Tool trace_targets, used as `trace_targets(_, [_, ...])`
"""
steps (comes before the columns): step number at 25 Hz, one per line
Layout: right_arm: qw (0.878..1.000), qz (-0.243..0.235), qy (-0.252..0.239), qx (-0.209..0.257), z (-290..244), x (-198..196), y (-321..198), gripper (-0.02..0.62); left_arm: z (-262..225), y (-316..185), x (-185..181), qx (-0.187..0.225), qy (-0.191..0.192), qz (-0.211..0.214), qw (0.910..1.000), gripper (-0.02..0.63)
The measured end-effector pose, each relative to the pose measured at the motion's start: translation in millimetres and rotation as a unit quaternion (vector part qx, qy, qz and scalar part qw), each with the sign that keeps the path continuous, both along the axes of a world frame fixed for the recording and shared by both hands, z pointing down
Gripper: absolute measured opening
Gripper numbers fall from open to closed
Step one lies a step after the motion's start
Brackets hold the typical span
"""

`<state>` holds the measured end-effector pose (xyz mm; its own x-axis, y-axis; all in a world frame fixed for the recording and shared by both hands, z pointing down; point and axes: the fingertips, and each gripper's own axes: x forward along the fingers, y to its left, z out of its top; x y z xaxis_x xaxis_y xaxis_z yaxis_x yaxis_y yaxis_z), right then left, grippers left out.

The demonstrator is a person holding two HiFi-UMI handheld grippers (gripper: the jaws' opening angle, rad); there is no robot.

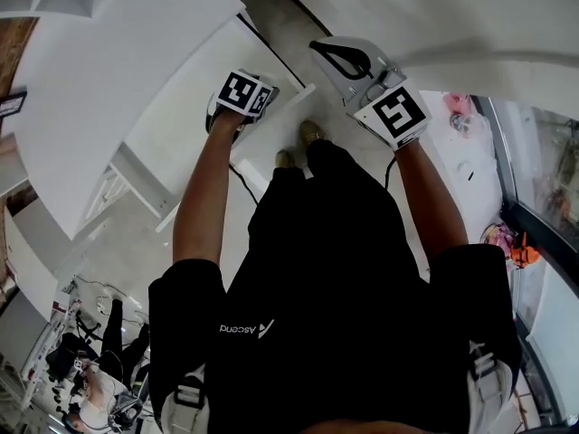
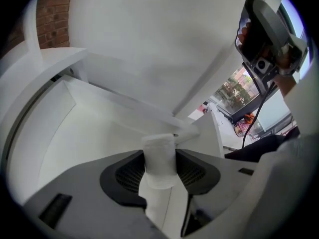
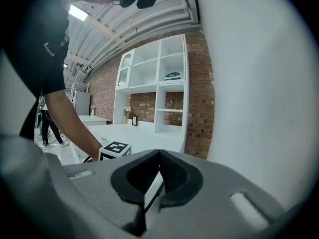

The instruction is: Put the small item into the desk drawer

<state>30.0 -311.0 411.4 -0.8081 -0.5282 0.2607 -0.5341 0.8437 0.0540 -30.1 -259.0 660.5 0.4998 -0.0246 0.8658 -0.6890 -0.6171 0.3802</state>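
Observation:
The small white item [image 2: 159,169] is pinched between the dark pads of my left gripper [image 2: 159,152], which is shut on it. That gripper [image 1: 237,107] hangs over the open white desk drawer [image 1: 194,120], and its jaws are hidden under the marker cube in the head view. The drawer's bare white inside [image 2: 84,133] lies right below the item. My right gripper [image 1: 318,49] is held higher and to the right, beside the drawer's front corner. Its jaws [image 3: 158,157] are shut with nothing between them. It also shows at the top right of the left gripper view [image 2: 264,31].
The white desk top [image 1: 109,52] spreads left of the drawer. My shoes [image 1: 311,134] stand on the pale floor by the drawer front. A white pillar [image 3: 259,83] is close on the right; white shelves [image 3: 159,78] stand against a brick wall. A window [image 1: 543,170] is at the right.

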Motion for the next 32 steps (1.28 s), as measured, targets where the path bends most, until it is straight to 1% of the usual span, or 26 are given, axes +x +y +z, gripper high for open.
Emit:
trace_targets(3, [1.0, 0.0, 0.002, -0.002, 3, 3, -1, 0.0, 11, 4, 1, -0.016, -0.004, 0.001, 0.9999, 0.187])
trace_targets(7, [1.0, -0.001, 0.004, -0.005, 5, 5, -1, 0.0, 17, 6, 3, -0.03, 0.009, -0.014, 0.9994, 0.192])
trace_targets(11, [1.0, -0.001, 0.005, -0.007, 6, 7, -1, 0.0, 22, 6, 0, -0.034, 0.008, -0.021, 0.9992, 0.195])
trace_targets(16, [1.0, -0.002, 0.005, -0.009, 7, 7, 1, 0.0, 19, 6, -1, -0.034, 0.026, -0.045, 0.9981, 0.195])
trace_targets(21, [1.0, -0.002, 0.004, -0.01, 7, 10, 6, 0.0, 16, 10, 0, -0.032, 0.033, -0.051, 0.9977, 0.195])
trace_targets(24, [1.0, -0.003, 0.002, -0.011, 8, 9, 9, 0.0, 8, 7, -3, -0.012, 0.037, -0.059, 0.9975, 0.195])
trace_targets(27, [1.0, -0.006, -0.001, -0.011, 8, 4, 13, 0.001, -10, 1, -8, 0.026, 0.048, -0.074, 0.9958, 0.195])
trace_targets(30, [1.0, -0.009, -0.007, -0.009, 5, -2, 19, 0.001, -39, -3, -15, 0.077, 0.061, -0.087, 0.9913, 0.195])
trace_targets(32, [1.0, -0.01, -0.012, -0.008, 1, -6, 22, 0.0, -64, -5, -17, 0.122, 0.071, -0.093, 0.9857, 0.195])
